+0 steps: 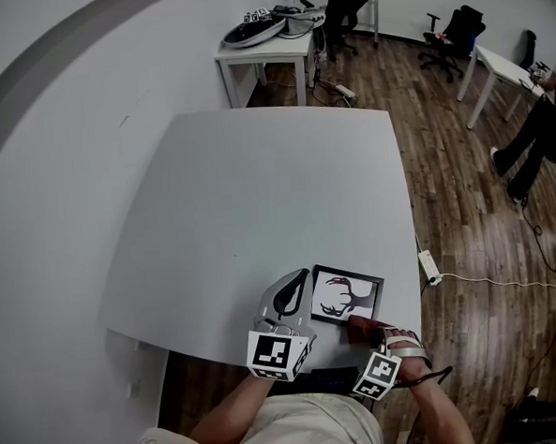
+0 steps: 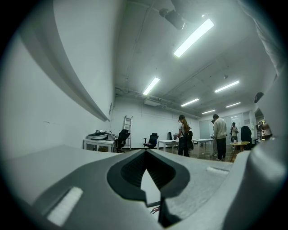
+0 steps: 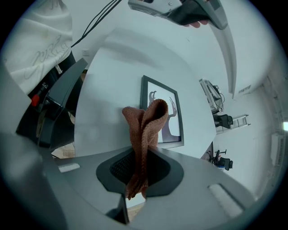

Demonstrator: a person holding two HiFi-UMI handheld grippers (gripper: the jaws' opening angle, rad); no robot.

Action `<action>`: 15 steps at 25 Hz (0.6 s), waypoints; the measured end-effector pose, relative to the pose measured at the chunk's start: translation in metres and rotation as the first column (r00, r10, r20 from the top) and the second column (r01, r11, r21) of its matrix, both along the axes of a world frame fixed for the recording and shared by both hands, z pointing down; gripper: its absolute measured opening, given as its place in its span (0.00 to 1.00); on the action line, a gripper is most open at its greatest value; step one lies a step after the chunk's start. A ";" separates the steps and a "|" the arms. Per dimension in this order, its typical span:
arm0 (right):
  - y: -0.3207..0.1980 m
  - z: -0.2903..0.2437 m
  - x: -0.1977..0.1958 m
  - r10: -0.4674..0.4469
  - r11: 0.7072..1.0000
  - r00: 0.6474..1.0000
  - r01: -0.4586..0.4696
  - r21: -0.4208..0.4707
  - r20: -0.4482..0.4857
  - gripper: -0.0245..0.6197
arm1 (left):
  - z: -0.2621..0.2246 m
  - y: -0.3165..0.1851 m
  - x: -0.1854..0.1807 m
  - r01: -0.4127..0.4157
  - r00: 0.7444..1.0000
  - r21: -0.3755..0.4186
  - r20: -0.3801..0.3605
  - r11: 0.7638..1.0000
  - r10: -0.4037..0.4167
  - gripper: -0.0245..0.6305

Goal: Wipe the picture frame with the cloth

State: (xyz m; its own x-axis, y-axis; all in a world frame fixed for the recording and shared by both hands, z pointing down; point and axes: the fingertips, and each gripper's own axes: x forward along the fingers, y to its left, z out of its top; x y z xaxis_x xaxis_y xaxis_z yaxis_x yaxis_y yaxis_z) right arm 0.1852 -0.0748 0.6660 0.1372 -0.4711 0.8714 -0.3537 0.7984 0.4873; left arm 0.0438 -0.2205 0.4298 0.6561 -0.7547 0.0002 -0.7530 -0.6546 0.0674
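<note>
A black picture frame (image 1: 345, 297) with a dark figure on white lies flat near the front edge of the white table (image 1: 258, 199). My left gripper (image 1: 298, 279) hovers just left of the frame, jaws shut with nothing between them; in its own view (image 2: 146, 176) it points out level across the room. Just off the frame's front right corner, my right gripper (image 1: 358, 325) is shut on a reddish-brown cloth (image 1: 366, 327). In the right gripper view the cloth (image 3: 145, 130) stands up from the jaws (image 3: 140, 167) in front of the frame (image 3: 163, 112), apart from it.
Another white table (image 1: 267, 43) with gear stands at the back, with office chairs (image 1: 454, 32) and a person (image 1: 536, 140) to the right. A power strip (image 1: 429, 266) and cable lie on the wood floor. Several people (image 2: 219, 141) stand far off.
</note>
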 end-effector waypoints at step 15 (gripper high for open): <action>-0.087 -0.124 0.024 0.263 0.833 0.803 -0.469 0.294 0.535 0.14 | -0.011 -0.010 0.002 0.009 1.000 0.021 -0.005 1.000 -0.009 0.04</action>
State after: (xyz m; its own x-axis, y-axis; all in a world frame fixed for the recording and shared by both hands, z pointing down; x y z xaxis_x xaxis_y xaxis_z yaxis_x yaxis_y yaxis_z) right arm 0.2095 -0.1619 0.5424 0.0101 -0.7809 0.6245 -0.8379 0.3342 0.4315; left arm 0.0463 -0.2302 0.4187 0.6492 -0.7604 -0.0187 -0.7586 -0.6490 0.0575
